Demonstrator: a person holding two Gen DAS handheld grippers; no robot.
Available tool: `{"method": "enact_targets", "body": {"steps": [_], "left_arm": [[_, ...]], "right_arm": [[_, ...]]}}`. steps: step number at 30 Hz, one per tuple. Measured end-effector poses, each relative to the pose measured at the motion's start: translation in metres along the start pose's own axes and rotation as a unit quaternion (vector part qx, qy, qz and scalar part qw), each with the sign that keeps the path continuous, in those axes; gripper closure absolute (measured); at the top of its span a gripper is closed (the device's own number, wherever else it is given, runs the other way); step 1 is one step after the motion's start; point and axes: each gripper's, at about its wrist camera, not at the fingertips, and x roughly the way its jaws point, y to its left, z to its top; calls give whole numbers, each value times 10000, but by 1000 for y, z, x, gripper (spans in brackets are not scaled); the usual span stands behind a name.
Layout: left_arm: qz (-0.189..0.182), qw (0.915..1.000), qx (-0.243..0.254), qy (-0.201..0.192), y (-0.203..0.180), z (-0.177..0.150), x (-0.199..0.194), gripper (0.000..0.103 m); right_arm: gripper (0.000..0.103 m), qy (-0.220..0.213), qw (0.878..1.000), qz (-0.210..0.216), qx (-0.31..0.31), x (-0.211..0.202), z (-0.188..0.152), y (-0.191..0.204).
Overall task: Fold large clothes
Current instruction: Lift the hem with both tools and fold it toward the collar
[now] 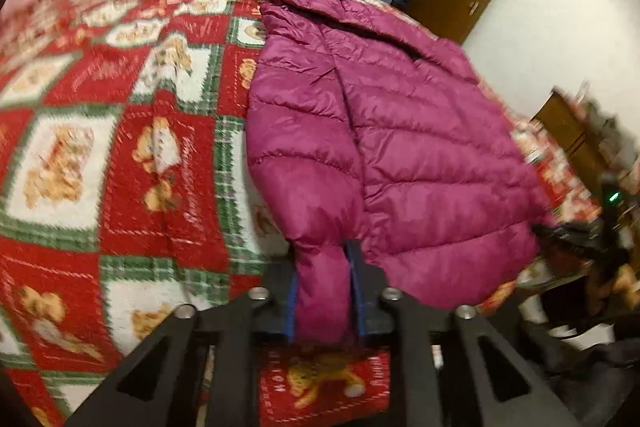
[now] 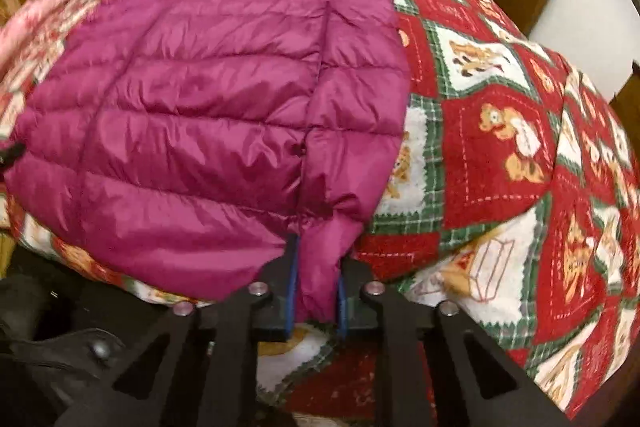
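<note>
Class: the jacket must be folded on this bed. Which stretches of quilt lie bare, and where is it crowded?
Bare quilt lies left of the magenta jacket in the left view, and right of it in the right view. It is crowded at the near hem, where the left tool and right tool each pinch the jacket.

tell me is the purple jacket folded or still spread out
Spread out: the purple jacket lies flat on the bedspread, sleeves alongside the body, no fold across it.

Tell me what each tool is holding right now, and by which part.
Both grip the magenta puffer jacket: the left tool pinches the near end of its left sleeve, the right tool the near end of its right sleeve.
</note>
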Motion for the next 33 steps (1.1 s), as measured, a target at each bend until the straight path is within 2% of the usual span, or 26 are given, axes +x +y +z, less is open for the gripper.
{"method": "enact_targets", "body": {"steps": [1, 6, 9, 11, 14, 16, 25, 33], "left_arm": [[-116, 9999, -48, -46, 1, 0, -2, 90], [-248, 9995, 33, -179, -7, 3, -11, 95], [-552, 9977, -83, -383, -9, 9, -23, 96], [-593, 9970, -18, -504, -13, 12, -30, 97], [-612, 9958, 112, -678, -21, 17, -41, 98], [-773, 9930, 182, -874, -27, 19, -52, 98], [-890, 9875, 592, -1162, -43, 25, -77, 98], [-1090, 9831, 534, -1371, -46, 22, -101, 98]], "right_arm": [[90, -74, 9998, 151, 107, -5, -1, -3], [93, -443, 9949, 722, 549, -32, -4, -18], [94, -680, 9899, 993, 743, -42, 4, -20], [94, -836, 9854, 1203, 863, -48, 5, -23], [95, -942, 9827, 1311, 909, -51, 9, -22], [95, -1033, 9803, 1410, 922, -55, 8, -21], [95, -1314, 9740, 1587, 945, -80, 6, -43], [95, -1553, 9680, 1686, 1021, -107, -5, -53]]}}
